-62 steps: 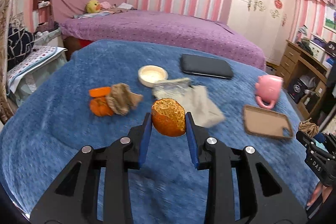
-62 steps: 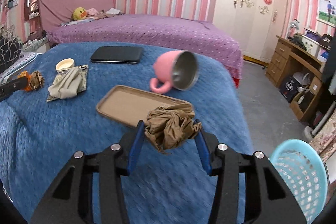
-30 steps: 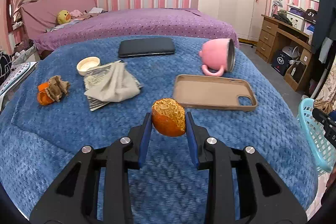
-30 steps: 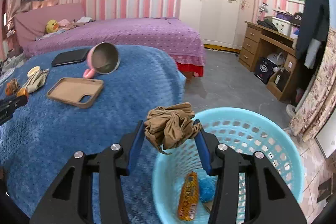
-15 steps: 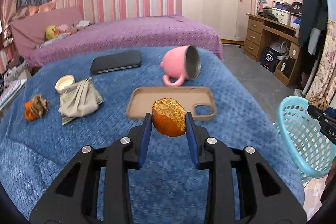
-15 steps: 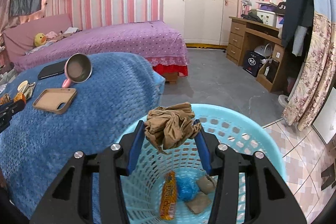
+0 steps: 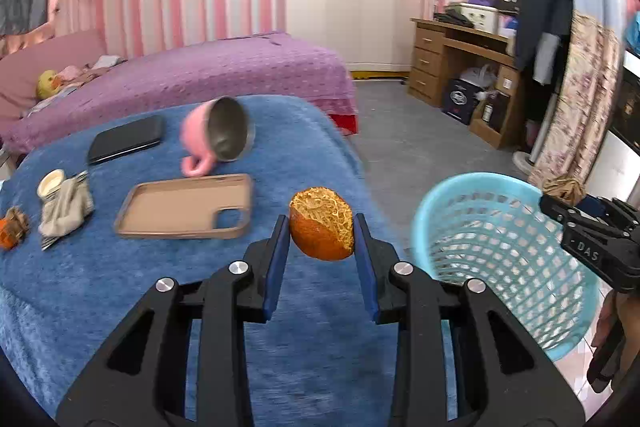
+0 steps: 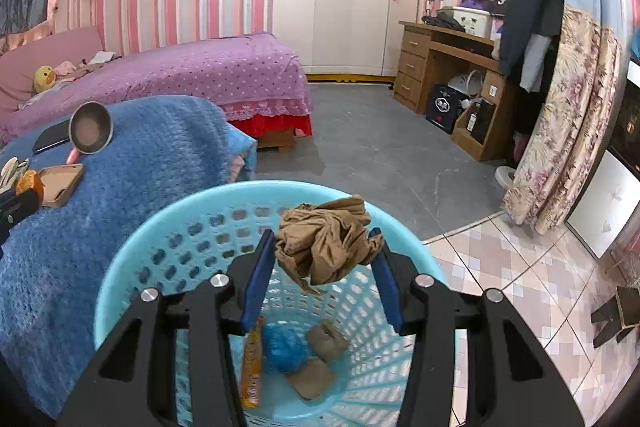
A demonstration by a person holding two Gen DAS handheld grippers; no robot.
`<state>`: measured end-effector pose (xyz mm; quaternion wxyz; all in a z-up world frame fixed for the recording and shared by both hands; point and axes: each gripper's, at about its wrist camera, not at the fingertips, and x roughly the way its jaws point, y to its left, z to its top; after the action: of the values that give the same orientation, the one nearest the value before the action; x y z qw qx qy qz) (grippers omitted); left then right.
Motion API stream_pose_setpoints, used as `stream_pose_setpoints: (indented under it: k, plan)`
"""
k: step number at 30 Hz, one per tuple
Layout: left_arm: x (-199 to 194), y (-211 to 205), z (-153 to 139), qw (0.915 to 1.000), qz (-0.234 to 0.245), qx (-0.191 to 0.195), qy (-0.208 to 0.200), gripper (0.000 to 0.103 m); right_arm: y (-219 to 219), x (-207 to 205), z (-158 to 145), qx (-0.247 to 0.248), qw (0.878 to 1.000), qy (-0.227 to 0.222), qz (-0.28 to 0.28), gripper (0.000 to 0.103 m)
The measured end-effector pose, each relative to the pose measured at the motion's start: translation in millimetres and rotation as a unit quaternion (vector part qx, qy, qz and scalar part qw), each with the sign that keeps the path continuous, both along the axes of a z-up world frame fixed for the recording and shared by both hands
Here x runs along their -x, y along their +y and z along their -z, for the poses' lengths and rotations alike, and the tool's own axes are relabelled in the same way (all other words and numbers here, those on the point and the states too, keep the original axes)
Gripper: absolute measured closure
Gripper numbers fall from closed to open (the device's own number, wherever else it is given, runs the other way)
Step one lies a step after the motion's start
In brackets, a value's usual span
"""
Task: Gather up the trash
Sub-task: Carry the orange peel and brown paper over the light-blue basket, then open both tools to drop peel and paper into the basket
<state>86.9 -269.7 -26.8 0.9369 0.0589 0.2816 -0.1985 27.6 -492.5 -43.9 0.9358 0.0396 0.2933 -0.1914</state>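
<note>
The right gripper has its jaws clamped on crumpled brown paper above the perforated blue plastic basket, which holds wrappers. The left gripper pinches a rounded, pithy orange peel over the fuzzy blue table.

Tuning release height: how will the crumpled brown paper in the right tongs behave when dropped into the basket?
The crumpled brown paper looks light for its size and will probably fall slowly, perhaps drifting. Its folds bulge past the right tongs, so it seems soft and may spring open. It hangs over the blue basket, so it should land inside.
</note>
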Motion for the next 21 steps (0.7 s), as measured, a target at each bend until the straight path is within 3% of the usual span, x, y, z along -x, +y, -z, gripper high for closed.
stream_pose_setpoints:
  k: [5, 14, 21]
  plan:
    - [3, -28, 11, 0.9991, 0.034, 0.007, 0.025, 0.072, -20, 9, 5, 0.0, 1.0, 0.004, 0.003, 0.056]
    - [5, -81, 13, 0.9976, 0.064, -0.005, 0.025, 0.072, -53, 20, 12, -0.016, 1.0, 0.001, 0.018, 0.056]
    - [8, -112, 10, 0.996, 0.086, -0.011, 0.022, 0.07, -55, 19, 11, -0.025, 1.0, -0.006, 0.014, 0.056]
